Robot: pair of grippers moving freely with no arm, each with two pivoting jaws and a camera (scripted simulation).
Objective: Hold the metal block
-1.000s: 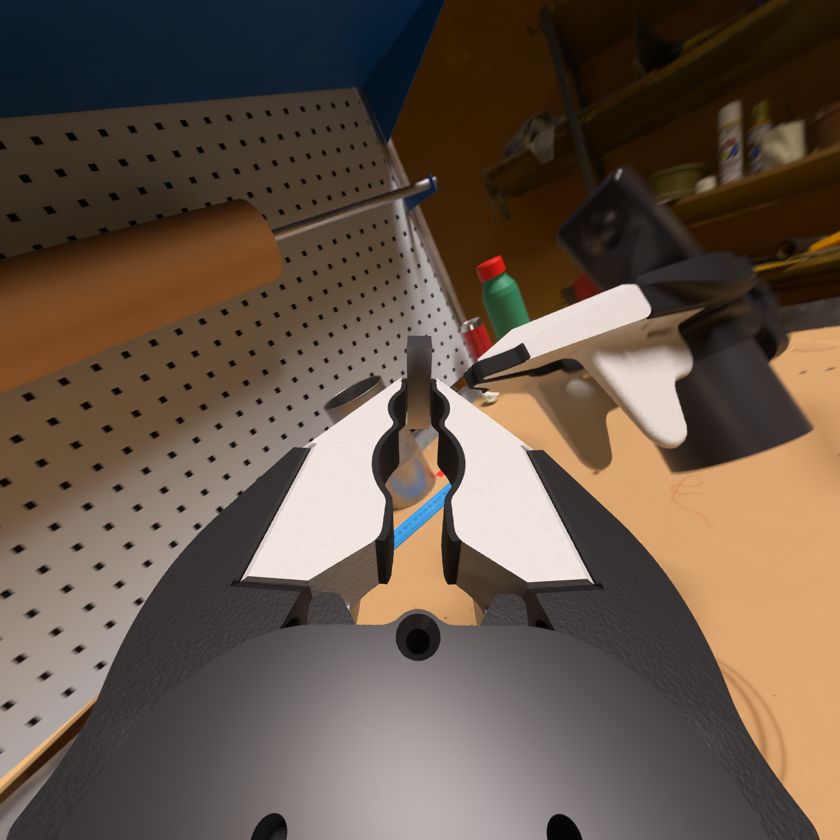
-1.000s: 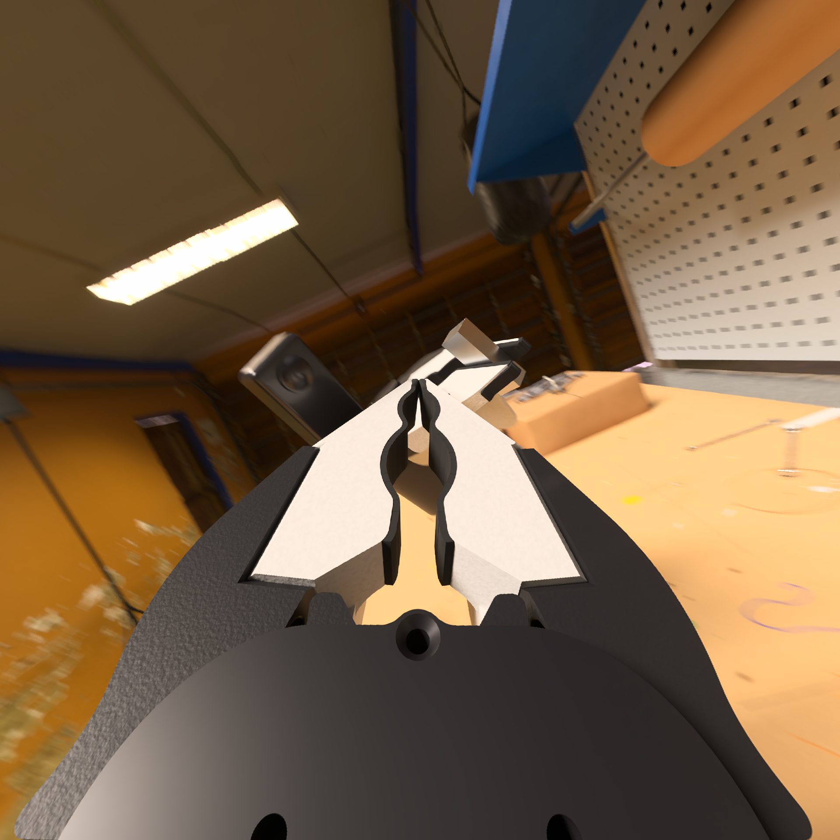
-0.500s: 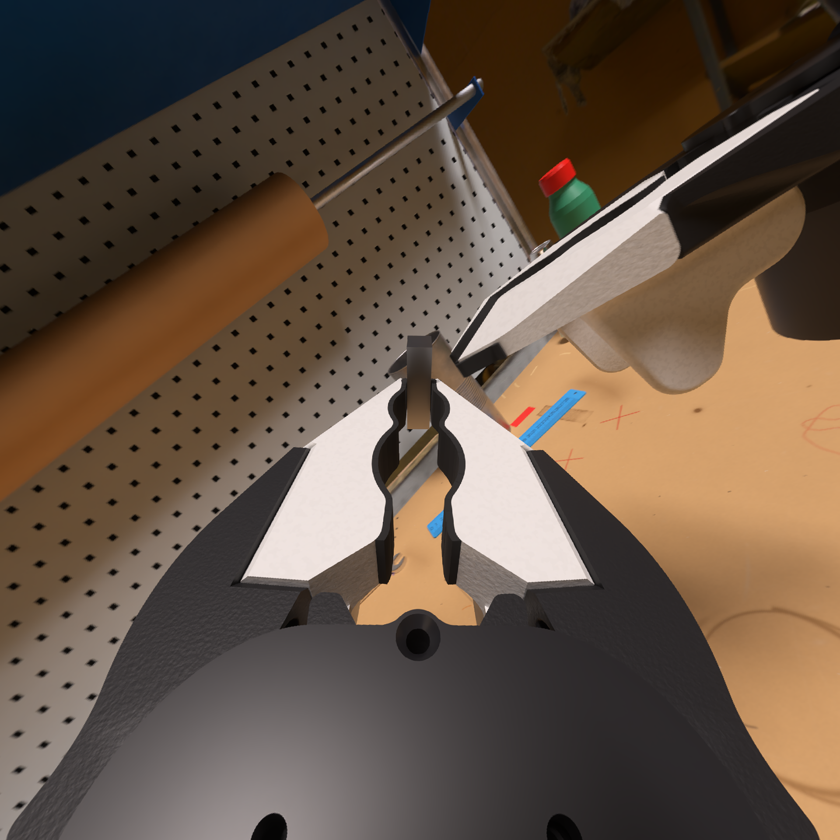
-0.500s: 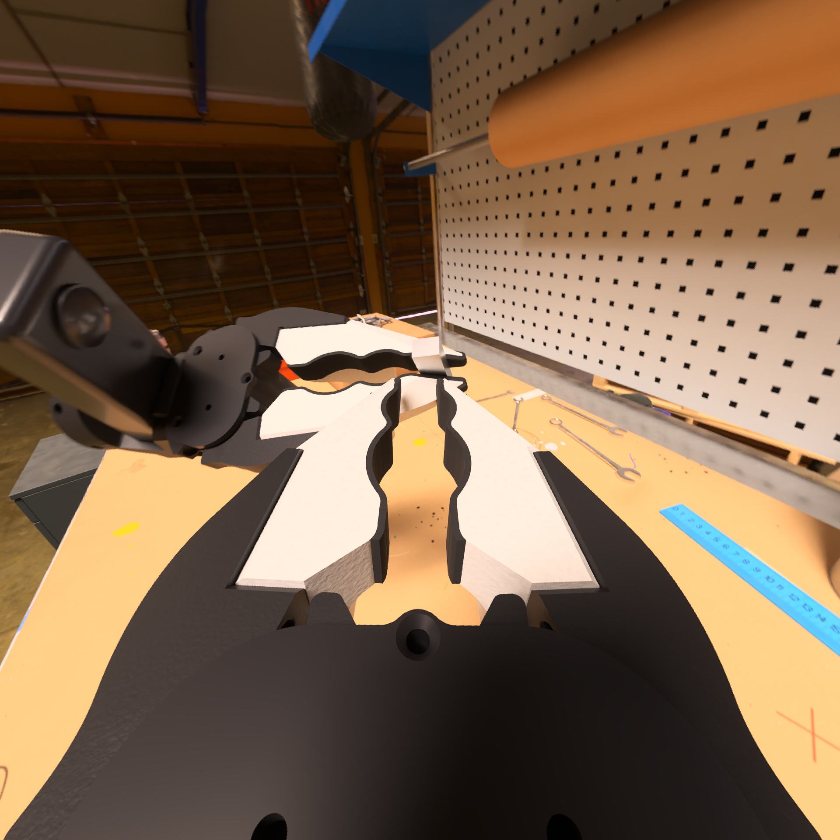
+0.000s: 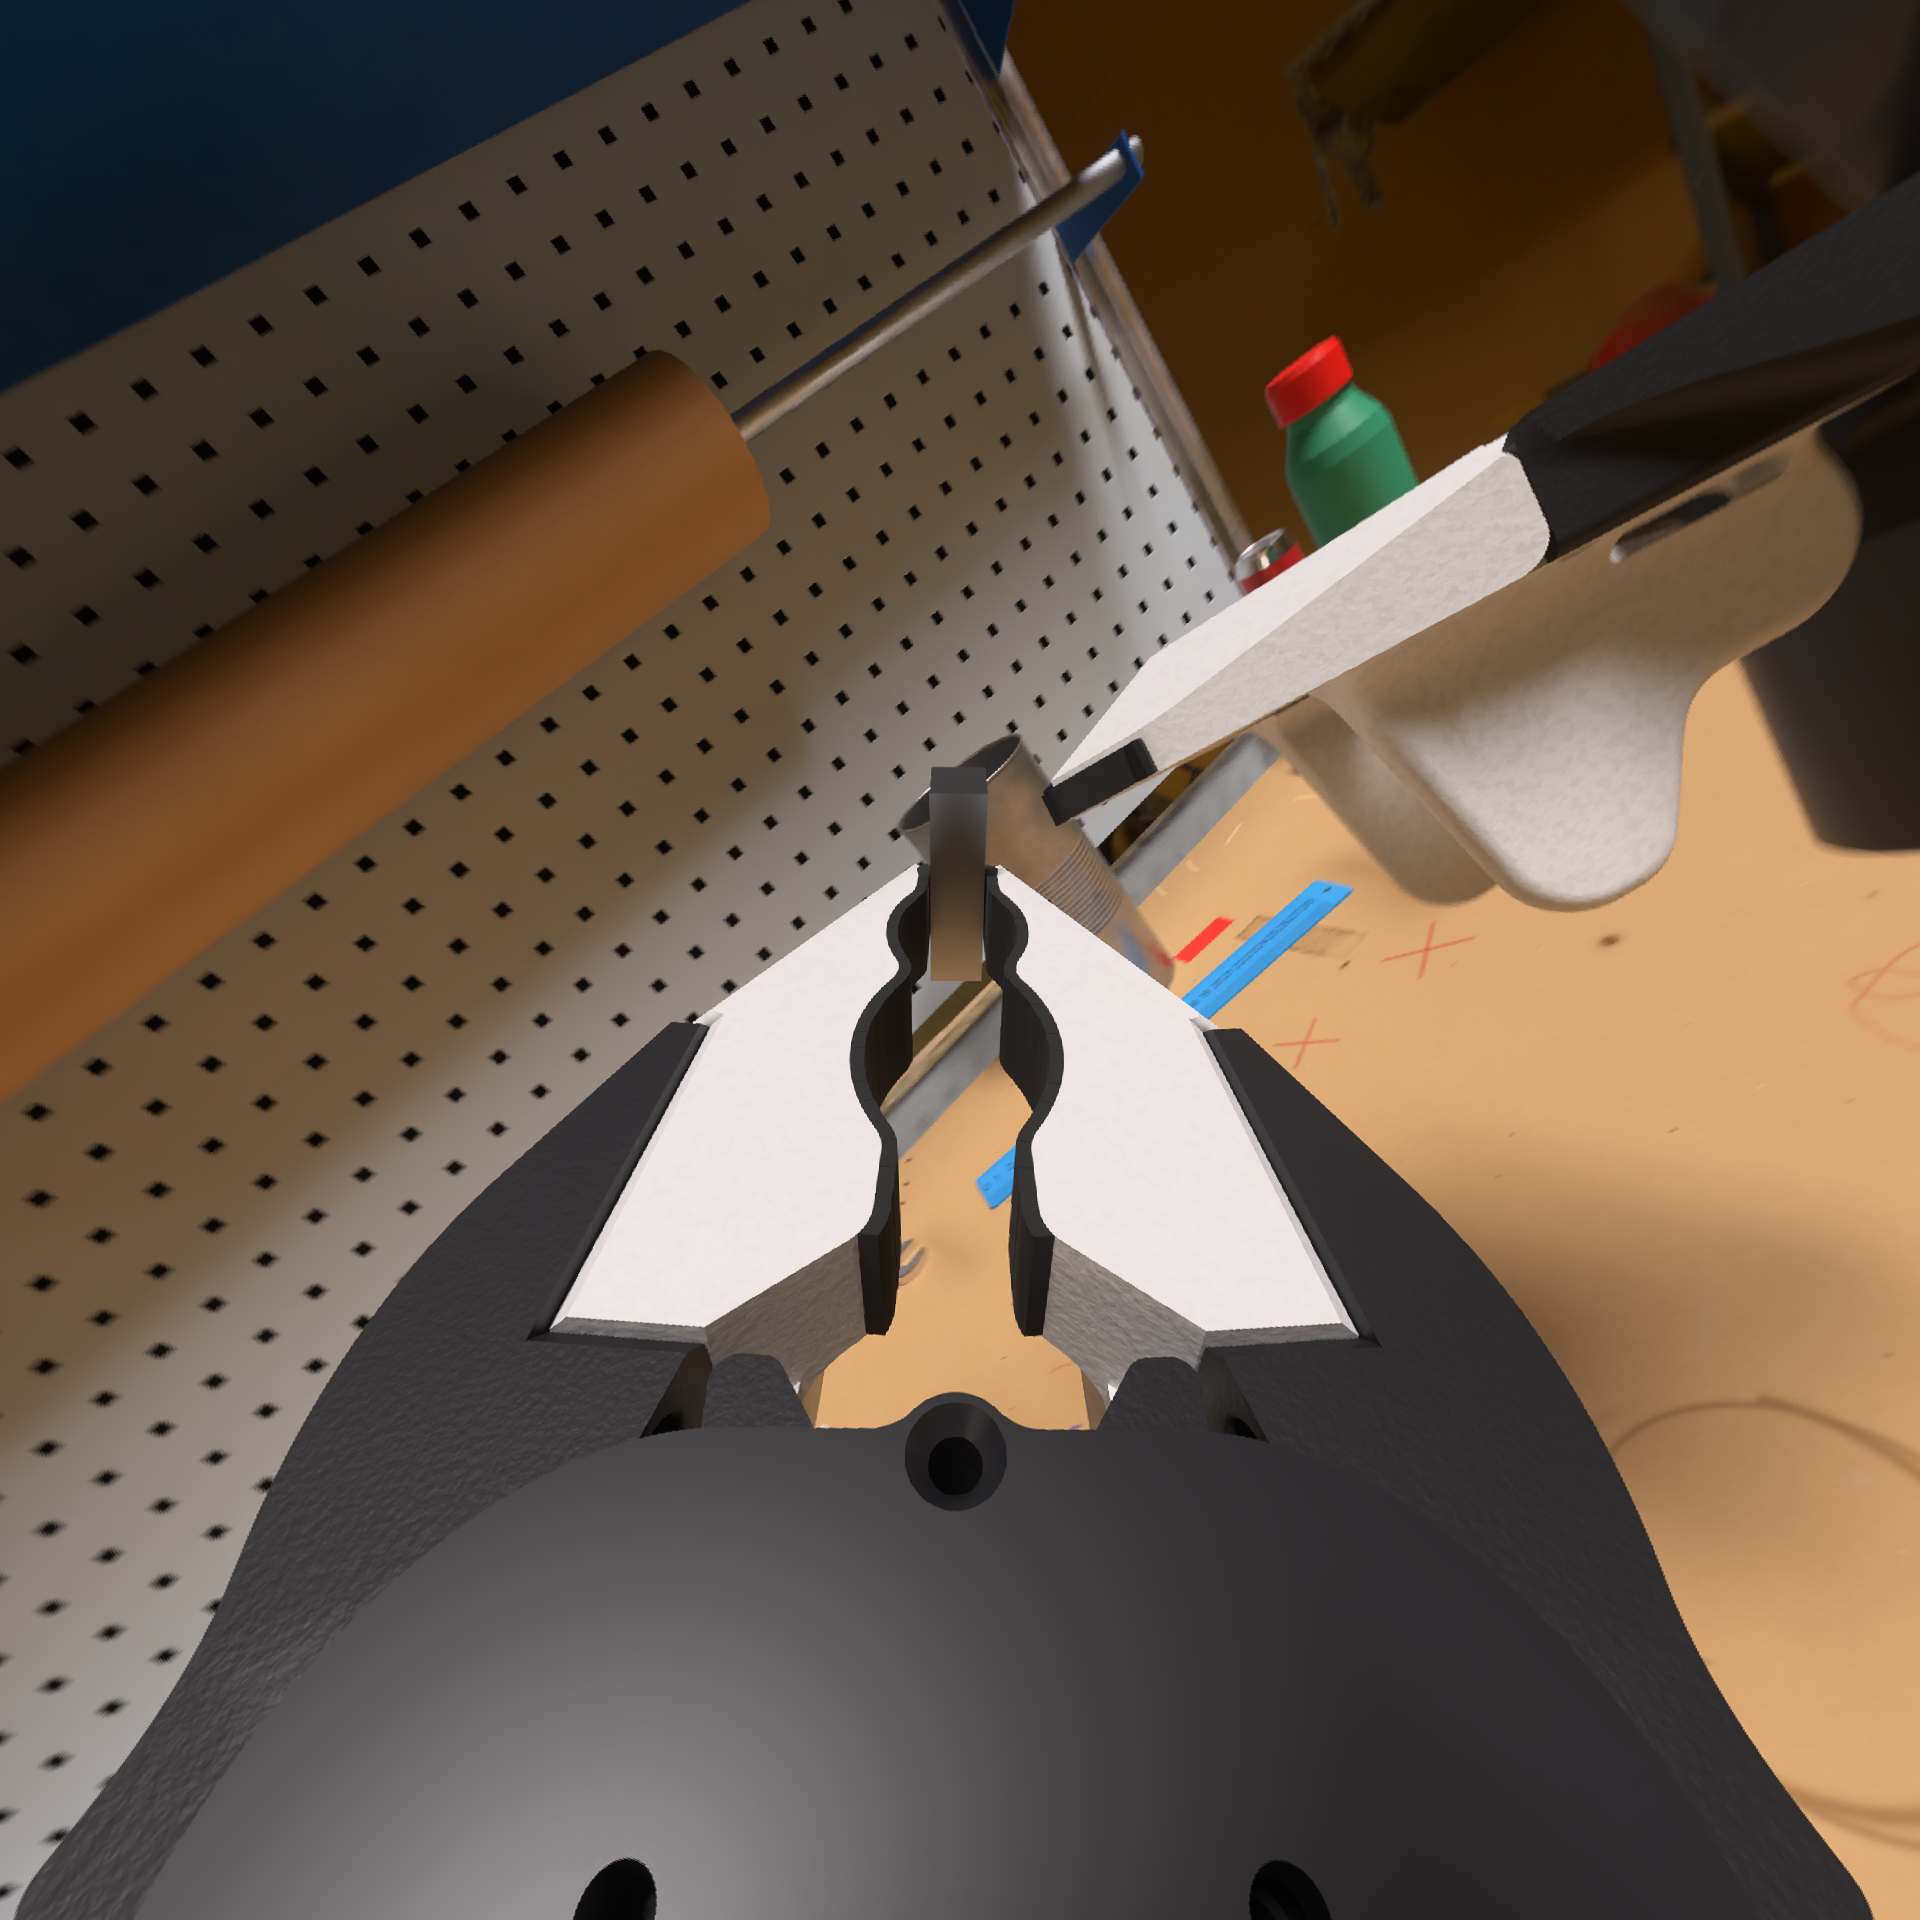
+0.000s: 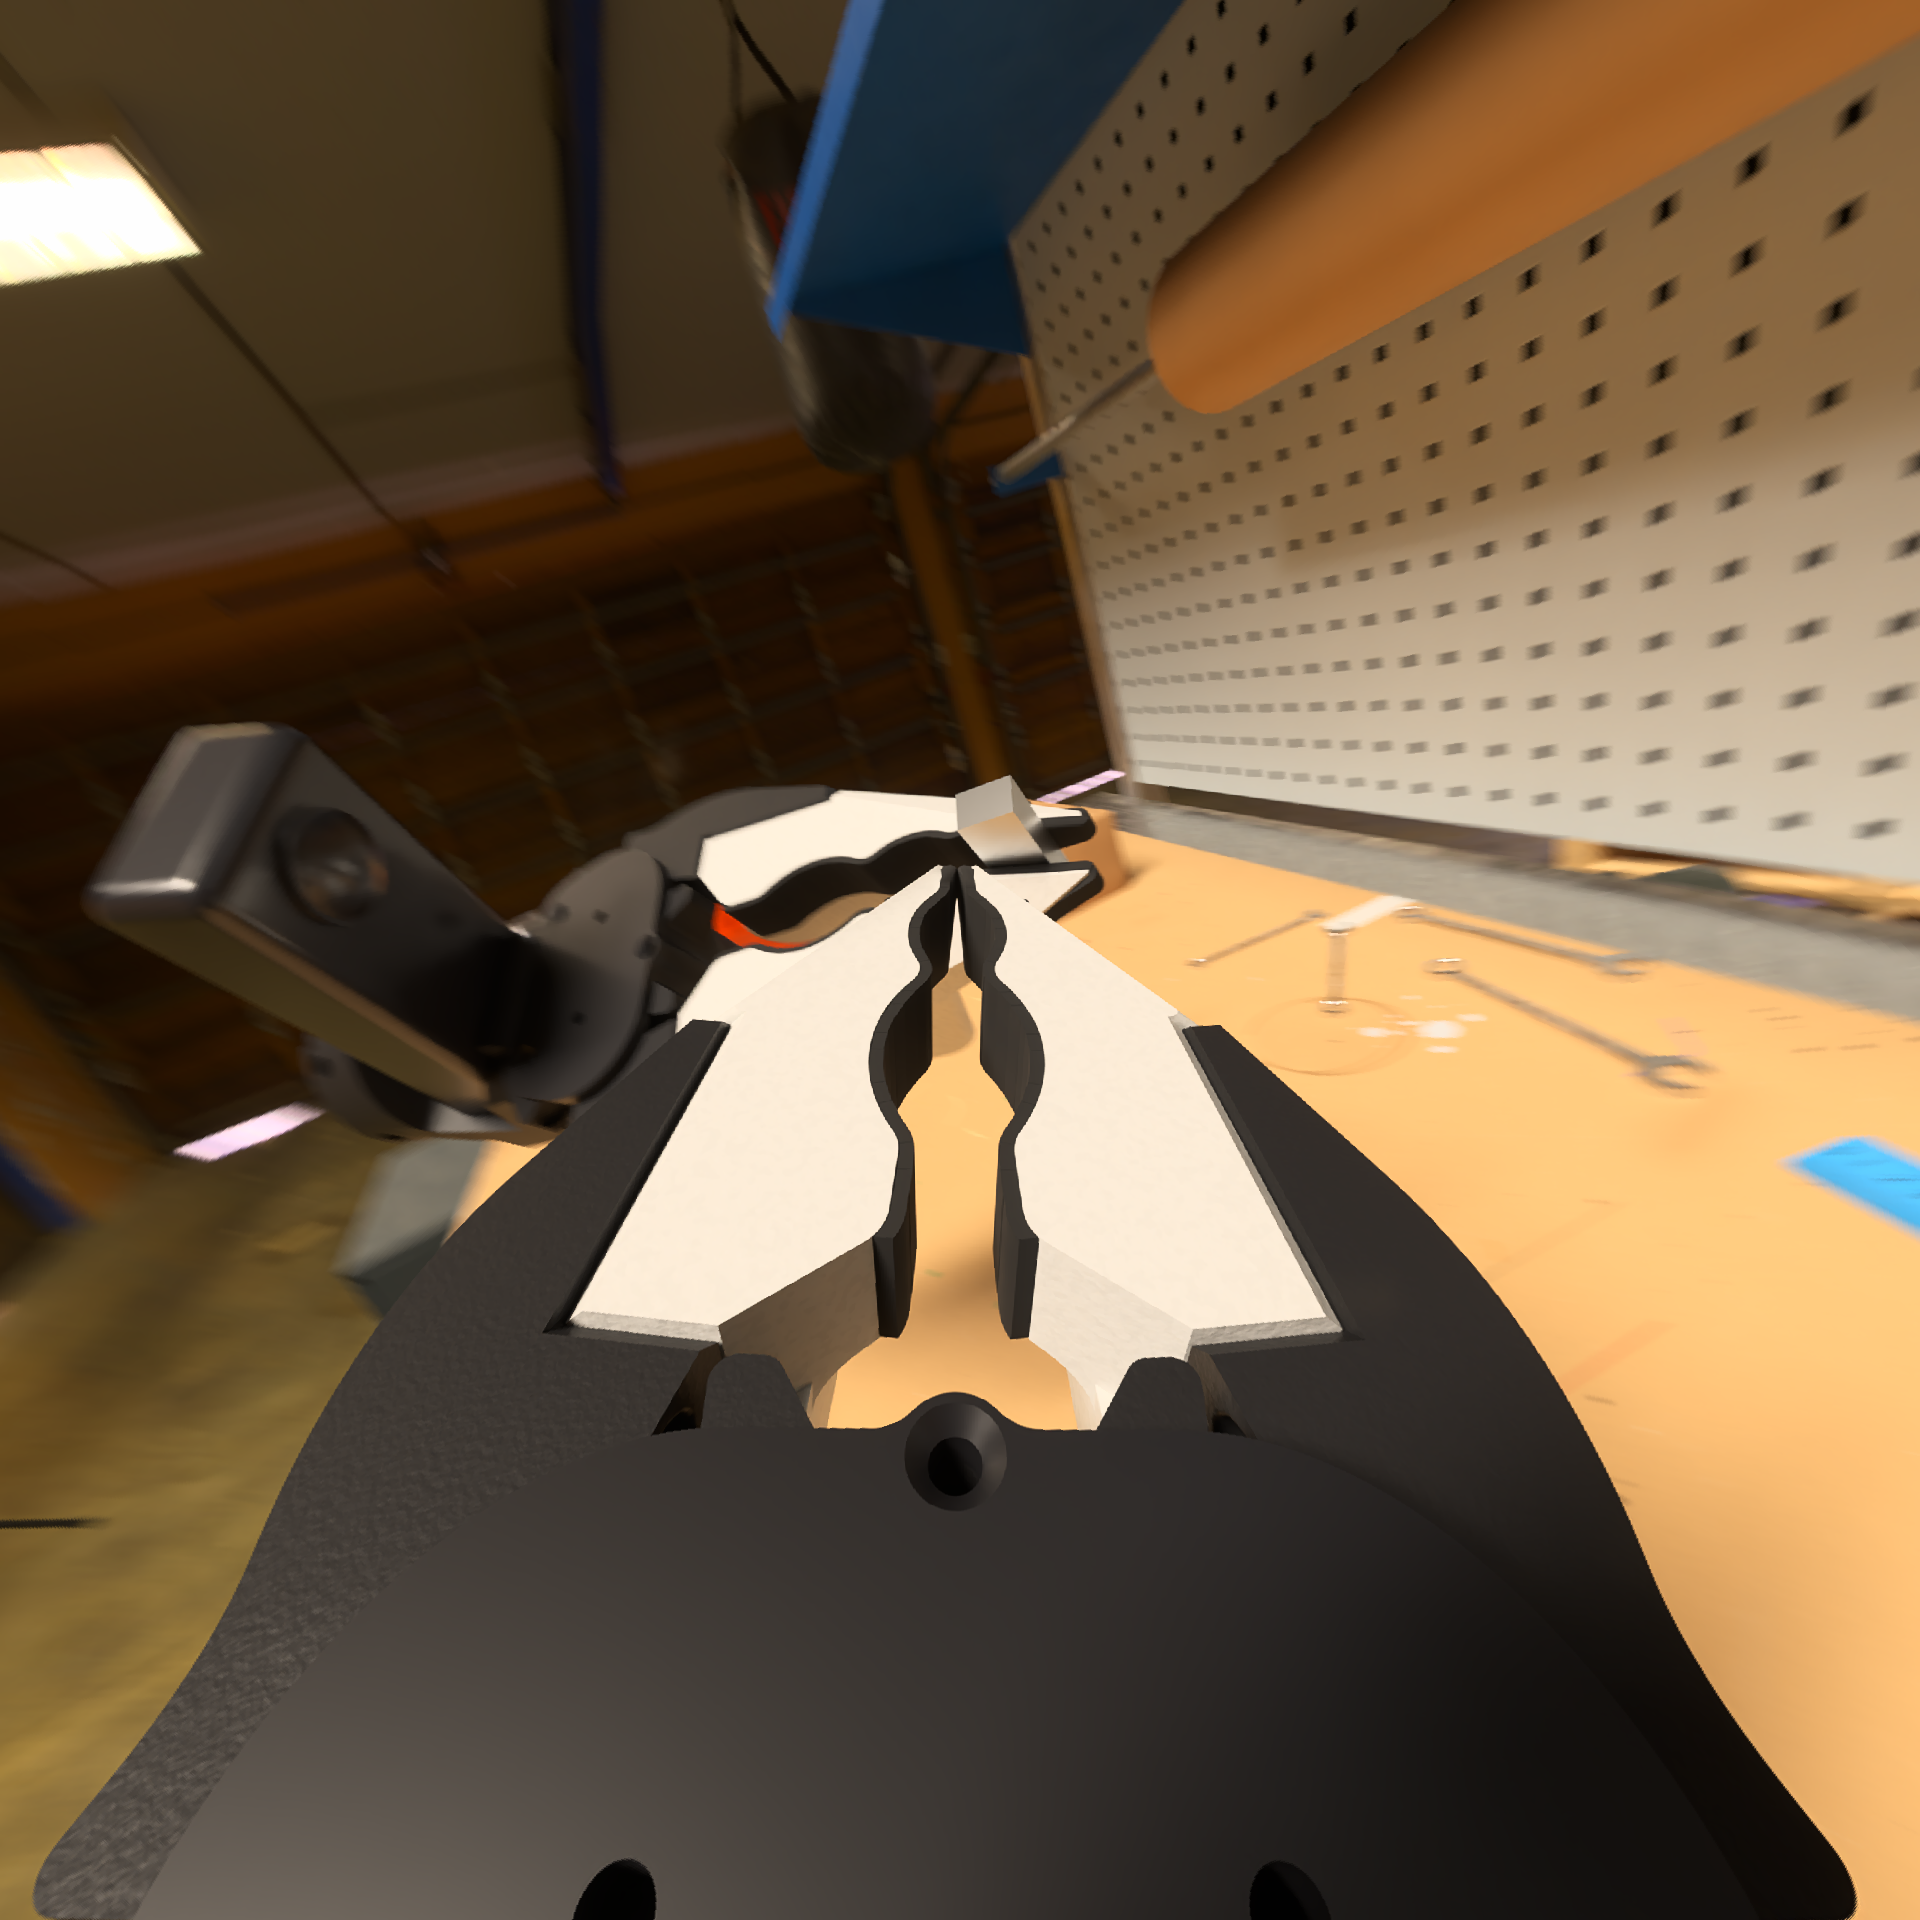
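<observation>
The metal block is a small grey bar, pinched upright between the tips of my left gripper, which is shut on it above the workbench. My right gripper comes in from the upper right, its tip just right of the block and not around it. In the right wrist view my right gripper has its jaws shut and empty. The block sits just beyond its tips, held by the left gripper.
A white pegboard with a brown paper roll rises on the left. A metal cylinder stands behind the block. A green bottle, a blue ruler and wrenches lie on the bench.
My right gripper has shut its jaws, which stood apart half a second ago, and has tilted. My left gripper still holds the block and has turned slightly.
</observation>
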